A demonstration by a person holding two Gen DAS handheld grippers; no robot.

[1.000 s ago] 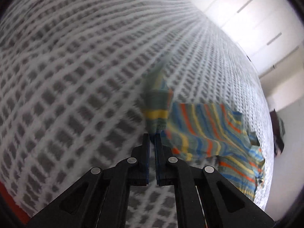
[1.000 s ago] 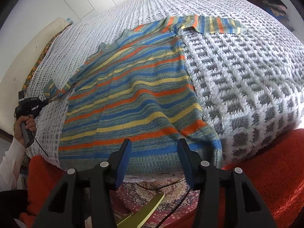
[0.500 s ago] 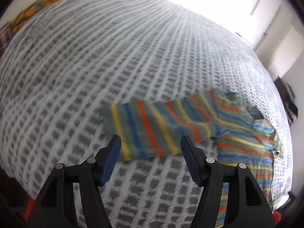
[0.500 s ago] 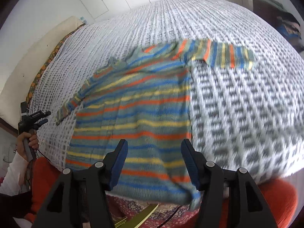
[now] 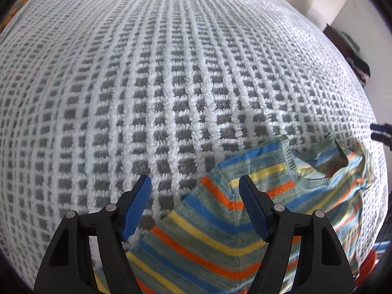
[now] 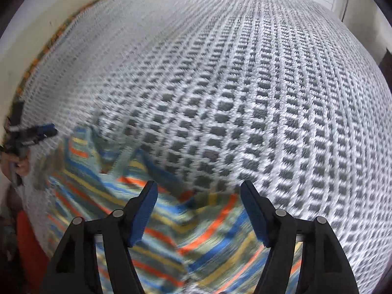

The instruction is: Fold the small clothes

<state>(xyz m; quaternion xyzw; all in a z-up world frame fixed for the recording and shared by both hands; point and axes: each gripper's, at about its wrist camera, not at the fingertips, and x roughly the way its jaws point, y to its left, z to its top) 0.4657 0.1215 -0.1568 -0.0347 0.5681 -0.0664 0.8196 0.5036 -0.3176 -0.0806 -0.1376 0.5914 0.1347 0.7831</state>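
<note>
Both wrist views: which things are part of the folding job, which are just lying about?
Job:
- striped sweater, spread on the bed
- left gripper, open, nothing held
- right gripper, open, nothing held

Lying about:
- grey-and-white blanket underneath, the work surface
- dark pile of clothes off the bed

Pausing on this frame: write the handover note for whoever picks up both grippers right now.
Left gripper: jaws have just been opening, nothing between the pads, over the striped sweater at one shoulder.
Right gripper: also just been opening, holding nothing, over the other shoulder.
The sweater lies on the white-and-grey waffle blanket, neckline away from you. The right wrist view is blurred.
Done: nothing clearly folded; sleeves are out of clear view.
Left: sleeves, then the body folds.
</note>
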